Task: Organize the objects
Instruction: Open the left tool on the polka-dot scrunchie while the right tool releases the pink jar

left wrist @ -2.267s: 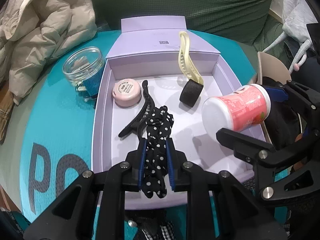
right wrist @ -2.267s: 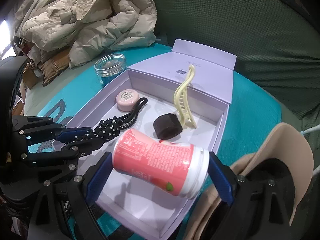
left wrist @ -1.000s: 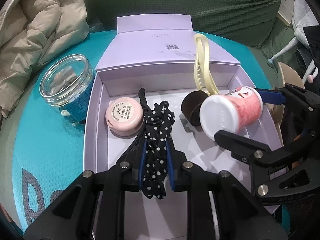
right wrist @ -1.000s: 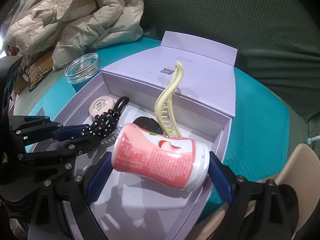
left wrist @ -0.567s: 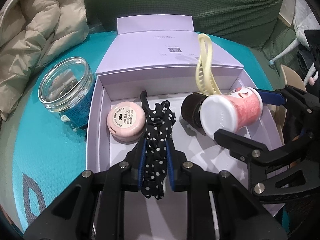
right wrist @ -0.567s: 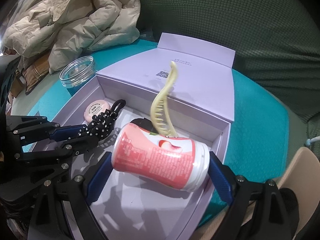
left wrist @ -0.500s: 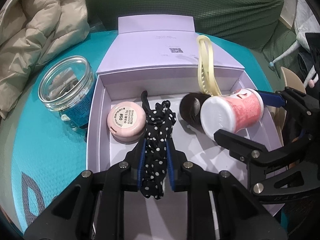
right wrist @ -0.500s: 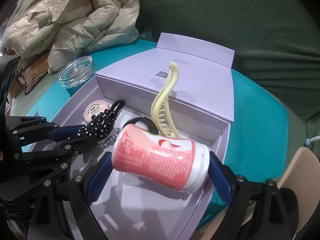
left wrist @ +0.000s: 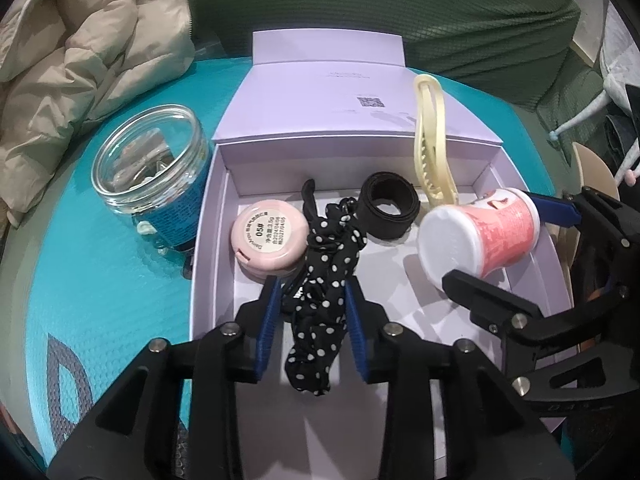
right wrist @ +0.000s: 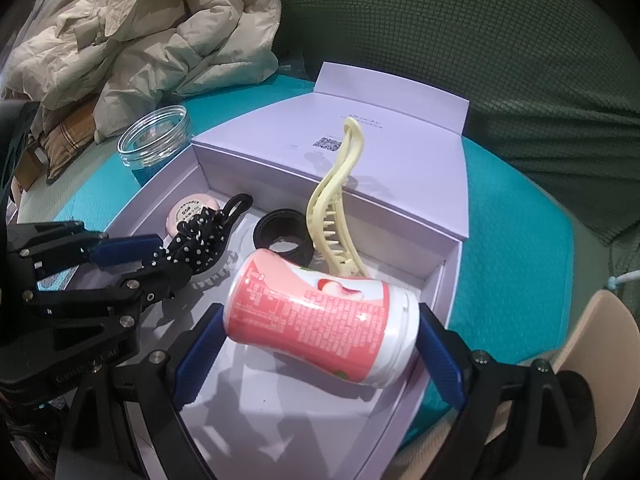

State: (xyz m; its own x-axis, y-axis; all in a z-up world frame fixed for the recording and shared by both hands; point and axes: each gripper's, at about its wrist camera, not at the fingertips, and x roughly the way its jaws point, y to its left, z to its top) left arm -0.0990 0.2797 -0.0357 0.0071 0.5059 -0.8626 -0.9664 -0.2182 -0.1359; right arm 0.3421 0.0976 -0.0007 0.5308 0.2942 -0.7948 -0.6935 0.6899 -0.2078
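While both my claws hang over the lavender box (left wrist: 208, 240):
Left gripper (left wrist: 310, 312): released, pads flanking the polka-dot scrunchie (left wrist: 320, 280), which trails forward.
Right gripper (right wrist: 320, 344): clenched across the pink bottle (right wrist: 320, 312), lying crosswise above the floor.
Beyond: black band (right wrist: 284, 236), cream claw clip (right wrist: 336, 208).

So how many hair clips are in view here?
2. The cream clip leans upright against the box's back wall; the black clip lies on the floor, mostly under the dotted scrunchie. Others may be hidden.
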